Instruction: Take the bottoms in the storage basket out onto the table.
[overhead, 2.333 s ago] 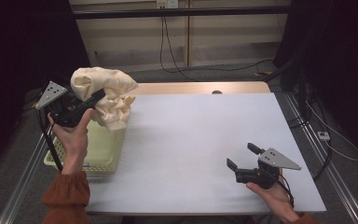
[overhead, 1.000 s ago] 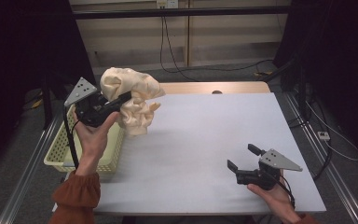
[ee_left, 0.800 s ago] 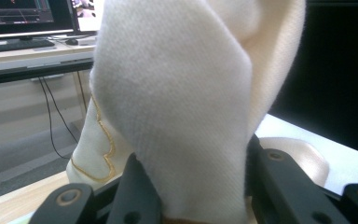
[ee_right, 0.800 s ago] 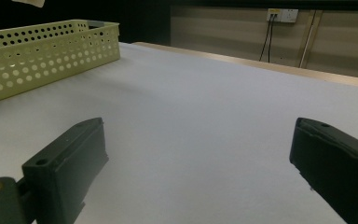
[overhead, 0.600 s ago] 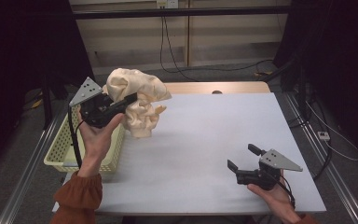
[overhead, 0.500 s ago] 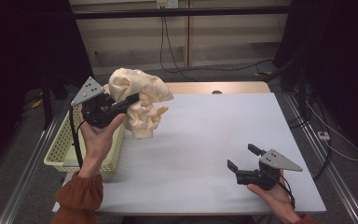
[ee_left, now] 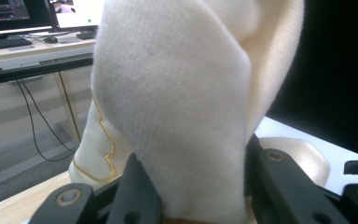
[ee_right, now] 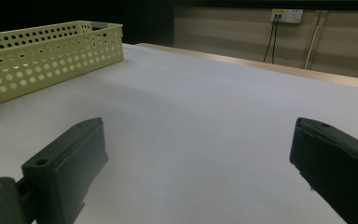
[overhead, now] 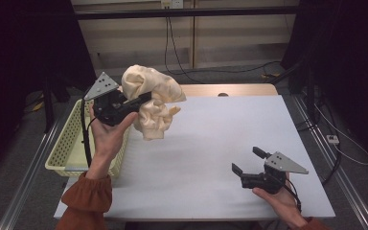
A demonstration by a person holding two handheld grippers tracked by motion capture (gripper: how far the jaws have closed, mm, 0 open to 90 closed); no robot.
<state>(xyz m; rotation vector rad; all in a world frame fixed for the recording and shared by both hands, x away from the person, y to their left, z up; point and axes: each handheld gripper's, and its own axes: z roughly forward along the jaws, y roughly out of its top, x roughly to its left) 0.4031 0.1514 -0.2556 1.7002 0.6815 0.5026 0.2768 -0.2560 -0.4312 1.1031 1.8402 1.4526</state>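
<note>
At the left edge of the table (overhead: 211, 158) sits the pale yellow perforated basket (overhead: 62, 146), which lay under the cream cloth (overhead: 153, 103) in the earliest picture; the cloth has since left it and now hangs in the air above the table's near-left part, just right of the basket. The left gripper (overhead: 141, 99) that carries it has drifted rightward and a little upward since a second ago, and its jaws stay clamped on a fold of the fabric. In the left gripper view the cloth (ee_left: 177, 98) bulges up between the two black jaws, its weave plain to see, with a thin golden scalloped line stitched along one edge; no lettering or label can be read on it. Farther right, the right gripper (overhead: 251, 160) rests low at the table's near-right corner in the same spot as before, its jaws standing wide apart with nothing between them. The right gripper view looks across the bare white tabletop to the basket (ee_right: 51, 51) beyond.
</note>
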